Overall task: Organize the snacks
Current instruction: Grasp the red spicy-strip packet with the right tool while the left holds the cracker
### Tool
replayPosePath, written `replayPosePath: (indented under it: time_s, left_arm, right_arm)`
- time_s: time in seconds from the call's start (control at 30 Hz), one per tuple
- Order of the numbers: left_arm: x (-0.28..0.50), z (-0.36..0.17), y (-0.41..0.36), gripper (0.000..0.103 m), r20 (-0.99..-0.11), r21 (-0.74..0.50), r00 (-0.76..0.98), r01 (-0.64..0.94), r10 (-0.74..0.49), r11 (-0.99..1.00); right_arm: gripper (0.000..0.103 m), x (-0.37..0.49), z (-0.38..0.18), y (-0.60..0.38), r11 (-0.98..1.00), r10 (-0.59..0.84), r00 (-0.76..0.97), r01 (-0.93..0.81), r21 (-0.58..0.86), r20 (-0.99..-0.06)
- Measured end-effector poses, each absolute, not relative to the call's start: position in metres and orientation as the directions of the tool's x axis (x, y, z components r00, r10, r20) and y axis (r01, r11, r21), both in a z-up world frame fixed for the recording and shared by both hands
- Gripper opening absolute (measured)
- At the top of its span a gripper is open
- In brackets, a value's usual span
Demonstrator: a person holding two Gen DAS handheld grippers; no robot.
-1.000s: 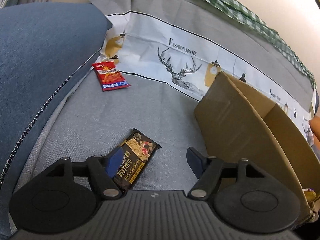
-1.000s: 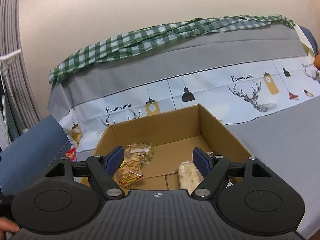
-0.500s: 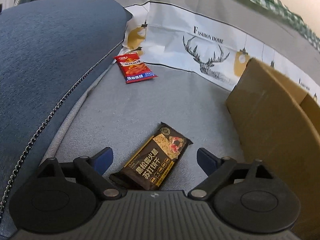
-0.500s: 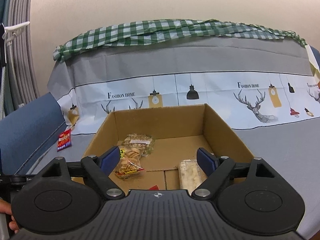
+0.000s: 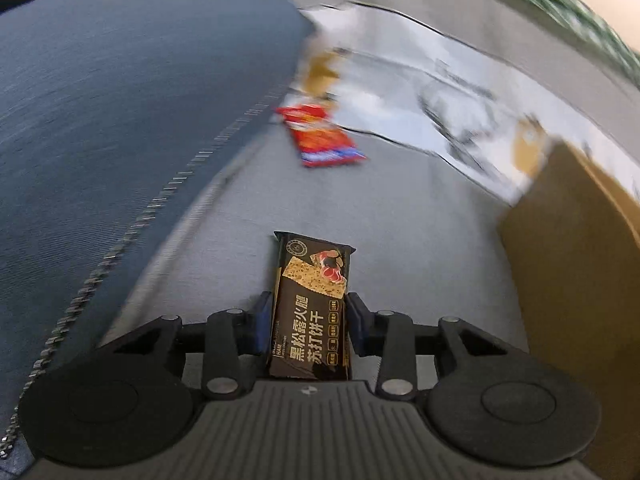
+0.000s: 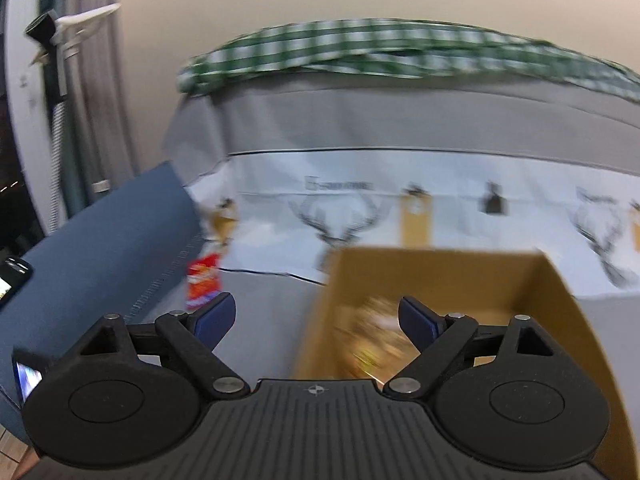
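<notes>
Grey sofa seat [image 5: 400, 216] underfoot here, a blue cushion [image 5: 120, 112] banked along its left edge, a deer-print cover [image 6: 460, 200] draped up the backrest with a green checked cloth [image 6: 360, 48] on top, plain beige wall behind. The cardboard box [image 6: 460, 276] sits open on the seat at the right, blurred snack packs inside it, its near wall close beside the left gripper [image 5: 307, 320]. Between box and cushion runs a free strip of grey fabric, with only the red snack packet [image 5: 320, 136] lying up by the backrest. The left jaws are closing, blue pads against both long sides of the dark cracker pack [image 5: 310, 308]; half a second ago they stood wide around it. The right gripper [image 6: 316, 316] is opening, nothing between its fingers, and it has swung left off the box centre.
</notes>
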State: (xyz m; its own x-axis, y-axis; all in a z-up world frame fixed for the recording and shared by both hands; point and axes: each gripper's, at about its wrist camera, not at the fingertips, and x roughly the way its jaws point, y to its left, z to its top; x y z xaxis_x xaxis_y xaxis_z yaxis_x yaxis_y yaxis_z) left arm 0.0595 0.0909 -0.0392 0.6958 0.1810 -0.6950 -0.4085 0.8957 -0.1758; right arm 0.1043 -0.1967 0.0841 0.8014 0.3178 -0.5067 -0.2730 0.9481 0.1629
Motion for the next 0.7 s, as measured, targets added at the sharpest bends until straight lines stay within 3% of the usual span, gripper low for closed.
replayPosePath:
  time_s: [0.3,0.7]
  left_arm:
    - [0.049,-0.035,0.130,0.042,-0.684,-0.308,0.692,-0.559,0.229,0.769]
    - [0.044,-0.035,0.146,0.044,-0.677,-0.380,0.697,-0.604,0.234,0.700]
  right_arm:
    - [0.090,0.198,0.062,-0.093,0.880,0.455,0.664,-0.438,0.185,-0.594]
    - [0.091,0.298,-0.031,0.040,0.857,0.356,0.552,-0.514,0.028,-0.754]
